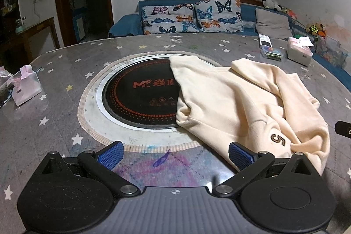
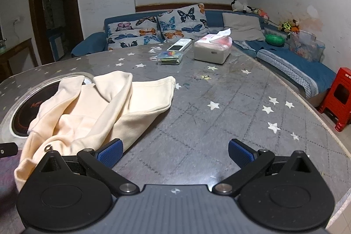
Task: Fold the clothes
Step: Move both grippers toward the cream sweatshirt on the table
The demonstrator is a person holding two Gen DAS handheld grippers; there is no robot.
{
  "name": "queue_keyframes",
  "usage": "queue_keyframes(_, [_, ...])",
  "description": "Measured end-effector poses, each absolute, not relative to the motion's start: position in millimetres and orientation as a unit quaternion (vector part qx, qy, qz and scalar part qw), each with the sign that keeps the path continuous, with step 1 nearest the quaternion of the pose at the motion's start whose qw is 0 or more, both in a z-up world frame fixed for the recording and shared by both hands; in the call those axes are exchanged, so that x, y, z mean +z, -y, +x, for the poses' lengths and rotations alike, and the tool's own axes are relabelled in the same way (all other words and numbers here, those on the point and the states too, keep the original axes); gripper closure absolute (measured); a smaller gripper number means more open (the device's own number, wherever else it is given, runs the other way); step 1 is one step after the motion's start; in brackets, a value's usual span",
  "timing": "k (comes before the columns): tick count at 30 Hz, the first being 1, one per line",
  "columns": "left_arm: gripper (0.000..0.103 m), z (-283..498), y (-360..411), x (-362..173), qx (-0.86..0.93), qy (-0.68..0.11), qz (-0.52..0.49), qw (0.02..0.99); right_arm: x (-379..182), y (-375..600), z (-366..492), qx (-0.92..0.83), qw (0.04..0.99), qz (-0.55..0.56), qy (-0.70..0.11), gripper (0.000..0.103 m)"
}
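**Cream garment bunched on starred table, both grippers spread and empty**

Left wrist view. We note a grey star-print table with a round black cooktop set into its centre. A pink tissue pack sits at the far left edge; a white tissue box and a small clear box of coloured bits sit at the far right. Behind the table we see a blue sofa with butterfly cushions. The cream garment lies crumpled right of centre, overlapping the cooktop's right edge; a "5" patch shows near its near hem. The left gripper has its jaws wide apart, holding nothing; its right pad sits just at the garment's near edge, contact unclear.

Right wrist view. The garment lies to the left, one flap reaching towards table centre. A red stool stands off the table's right side. The right gripper is likewise spread wide and empty; its left pad is at the garment's hem.
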State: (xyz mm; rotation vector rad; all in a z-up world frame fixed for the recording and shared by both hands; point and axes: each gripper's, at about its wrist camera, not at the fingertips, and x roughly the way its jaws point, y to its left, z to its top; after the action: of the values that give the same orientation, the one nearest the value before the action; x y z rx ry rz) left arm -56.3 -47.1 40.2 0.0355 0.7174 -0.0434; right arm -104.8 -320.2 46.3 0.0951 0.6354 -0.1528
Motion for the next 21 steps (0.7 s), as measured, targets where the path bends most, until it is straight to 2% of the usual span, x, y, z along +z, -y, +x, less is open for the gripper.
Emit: queue_keyframes(21, [0.0,-87,54,46,-0.039,-0.347,0.028,0.937,50,298,-143,-0.046,0.95,0.037,-0.306,0.0])
